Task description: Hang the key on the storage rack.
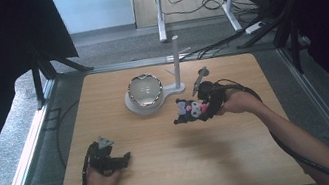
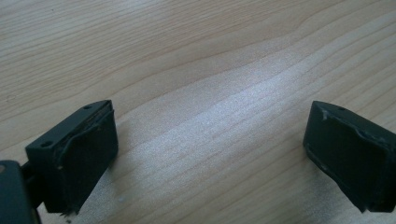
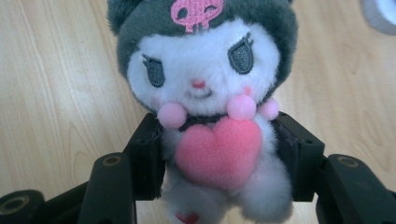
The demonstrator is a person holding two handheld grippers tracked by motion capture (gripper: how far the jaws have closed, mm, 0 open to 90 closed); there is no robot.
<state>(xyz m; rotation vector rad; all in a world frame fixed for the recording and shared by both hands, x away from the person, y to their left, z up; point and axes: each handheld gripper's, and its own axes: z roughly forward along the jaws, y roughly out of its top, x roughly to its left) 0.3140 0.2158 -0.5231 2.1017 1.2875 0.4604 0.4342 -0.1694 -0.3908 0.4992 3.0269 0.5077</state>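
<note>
The soft toy (image 3: 205, 116) sits squeezed between the right gripper's (image 3: 219, 154) fingers, over the worktop (image 1: 175, 167) near a shiny bowl (image 1: 144, 90). Up close, it hugs a pink heart. The left gripper (image 2: 210, 140) rests spread wide, holding nothing.

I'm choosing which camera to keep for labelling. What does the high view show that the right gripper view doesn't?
High view alone: the shiny bowl on its white stand, the upright white post, the open left gripper and both forearms.

Right gripper view alone: the plush toy's details, namely its stitched eyes, pink skull mark and pink heart.

Both: the right gripper shut on the toy above the wooden table.
</note>
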